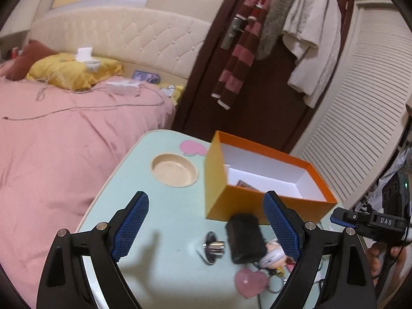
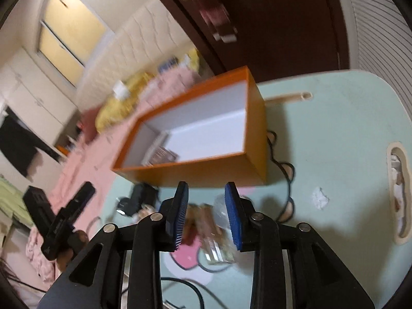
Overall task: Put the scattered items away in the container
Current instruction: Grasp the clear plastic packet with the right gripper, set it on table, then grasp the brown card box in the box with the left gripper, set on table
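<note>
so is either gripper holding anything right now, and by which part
Left gripper is open and empty above the black case. Right gripper straddles a clear packet; contact cannot be told.

One orange box point(image 1: 267, 177), one black case point(image 1: 244, 239), one pink heart point(image 1: 251, 282)

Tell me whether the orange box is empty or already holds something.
Not empty: the orange box holds one flat card-like item in a corner; the rest is bare white floor.
</note>
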`<state>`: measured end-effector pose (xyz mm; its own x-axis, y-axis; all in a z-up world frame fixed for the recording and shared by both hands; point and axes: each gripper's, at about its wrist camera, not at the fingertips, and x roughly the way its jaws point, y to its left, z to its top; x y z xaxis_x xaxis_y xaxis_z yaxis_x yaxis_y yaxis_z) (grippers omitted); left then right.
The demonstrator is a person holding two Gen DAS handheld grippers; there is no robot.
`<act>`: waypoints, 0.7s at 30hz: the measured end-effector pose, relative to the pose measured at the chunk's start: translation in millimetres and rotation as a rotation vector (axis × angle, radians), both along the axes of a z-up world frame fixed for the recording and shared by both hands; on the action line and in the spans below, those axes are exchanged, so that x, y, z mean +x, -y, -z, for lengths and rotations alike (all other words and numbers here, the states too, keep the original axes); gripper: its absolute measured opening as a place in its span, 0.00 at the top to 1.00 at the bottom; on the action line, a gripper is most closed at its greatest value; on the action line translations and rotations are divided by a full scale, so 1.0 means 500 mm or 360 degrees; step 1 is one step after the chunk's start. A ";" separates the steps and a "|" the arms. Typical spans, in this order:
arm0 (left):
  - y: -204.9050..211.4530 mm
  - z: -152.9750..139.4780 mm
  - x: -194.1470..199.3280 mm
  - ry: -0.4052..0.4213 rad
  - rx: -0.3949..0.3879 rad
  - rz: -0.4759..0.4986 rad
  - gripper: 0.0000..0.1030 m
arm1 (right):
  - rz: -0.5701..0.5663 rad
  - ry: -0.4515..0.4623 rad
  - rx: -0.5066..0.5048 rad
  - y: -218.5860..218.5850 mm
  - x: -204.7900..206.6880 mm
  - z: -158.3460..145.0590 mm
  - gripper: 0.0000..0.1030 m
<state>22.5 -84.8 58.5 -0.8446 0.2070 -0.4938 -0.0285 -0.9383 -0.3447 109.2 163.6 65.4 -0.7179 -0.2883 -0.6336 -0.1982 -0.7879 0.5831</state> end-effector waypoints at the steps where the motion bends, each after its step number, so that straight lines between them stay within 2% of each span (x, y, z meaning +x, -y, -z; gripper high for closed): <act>1: -0.008 -0.013 -0.008 -0.0002 -0.0028 0.0018 0.13 | 0.0001 -0.0030 -0.0013 0.000 0.004 0.001 0.62; 4: -0.036 -0.054 -0.031 -0.0046 -0.0154 0.0033 0.13 | 0.0002 -0.0121 -0.0050 0.001 0.017 0.003 0.61; 7: -0.071 -0.096 -0.072 -0.0049 -0.0215 0.0164 0.13 | 0.0004 -0.0212 -0.0088 0.001 0.030 0.005 0.61; 8: -0.086 -0.105 -0.093 -0.0009 -0.0226 0.0238 0.16 | 0.0004 -0.0243 -0.0100 0.001 0.034 0.006 0.61; 9: -0.106 -0.109 -0.121 0.0072 -0.0250 0.0327 0.21 | 0.0006 -0.0262 -0.0110 0.002 0.037 0.007 0.61; 10: -0.129 -0.109 -0.151 0.0179 -0.0303 0.0401 0.31 | 0.0009 -0.0257 -0.0113 0.005 0.036 0.010 0.61; 13: -0.190 -0.089 -0.231 0.0517 -0.0511 0.0558 0.54 | -0.0002 -0.0250 -0.0178 -0.002 0.035 0.019 0.61; 14: -0.204 -0.076 -0.259 0.0643 -0.0543 0.0598 0.59 | -0.0004 -0.0249 -0.0201 -0.005 0.036 0.021 0.61; 15: -0.217 -0.062 -0.287 0.0769 -0.0568 0.0637 0.60 | -0.0008 -0.0250 -0.0231 -0.008 0.035 0.024 0.61; 18: -0.234 -0.027 -0.337 0.1002 -0.0590 0.0692 0.60 | -0.0006 -0.0254 -0.0286 -0.018 0.036 0.027 0.61; 21: -0.247 0.002 -0.358 0.1099 -0.0717 0.0694 0.60 | -0.0011 -0.0272 -0.0354 -0.028 0.038 0.029 0.61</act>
<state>-156.7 38.7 57.7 -0.2264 0.1035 -0.9685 -0.3339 -0.9423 -0.0226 128.4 177.6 50.9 -0.8066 -0.4120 -0.4239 -0.0770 -0.6377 0.7664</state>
